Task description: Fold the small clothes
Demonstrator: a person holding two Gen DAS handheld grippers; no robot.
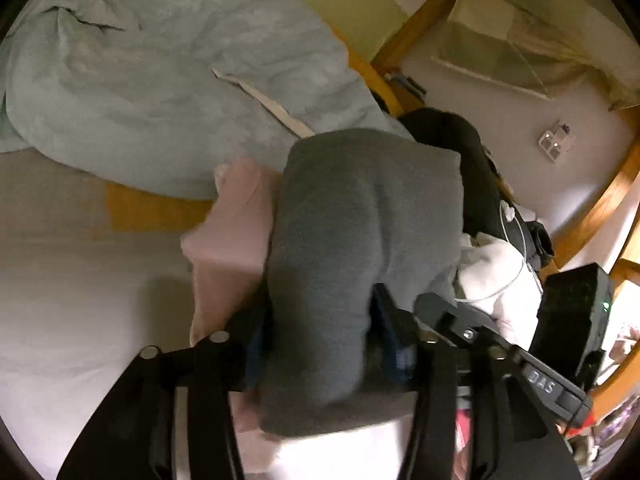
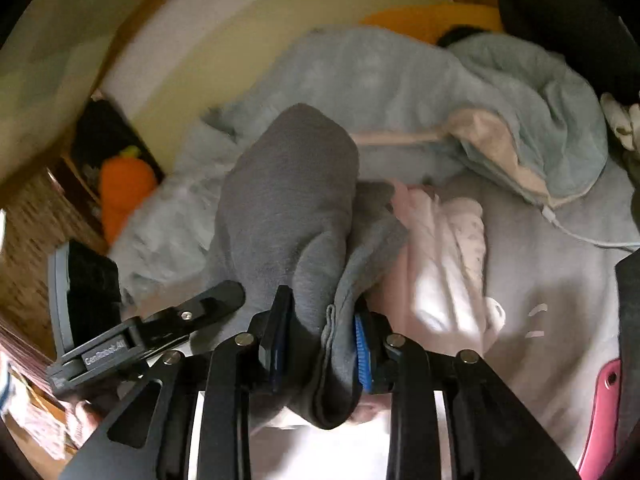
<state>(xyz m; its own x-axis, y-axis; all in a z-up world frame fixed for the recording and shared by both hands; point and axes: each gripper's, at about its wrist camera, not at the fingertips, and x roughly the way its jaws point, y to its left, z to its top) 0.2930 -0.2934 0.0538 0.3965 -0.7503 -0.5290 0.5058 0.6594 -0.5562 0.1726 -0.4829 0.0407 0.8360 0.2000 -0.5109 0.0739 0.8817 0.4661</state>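
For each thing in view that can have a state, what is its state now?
Left hand-held gripper: shut on the grey garment.
Right hand-held gripper: shut on the grey garment.
Grey garment: bunched, lifted, held by both.
Pink garment: crumpled on the bed, not held.
Blue blanket: rumpled, unfolded.

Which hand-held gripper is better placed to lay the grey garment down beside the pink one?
Left, probably. The left hand-held gripper grips the grey garment right above the pink garment; the right hand-held gripper pinches only a bunched edge.
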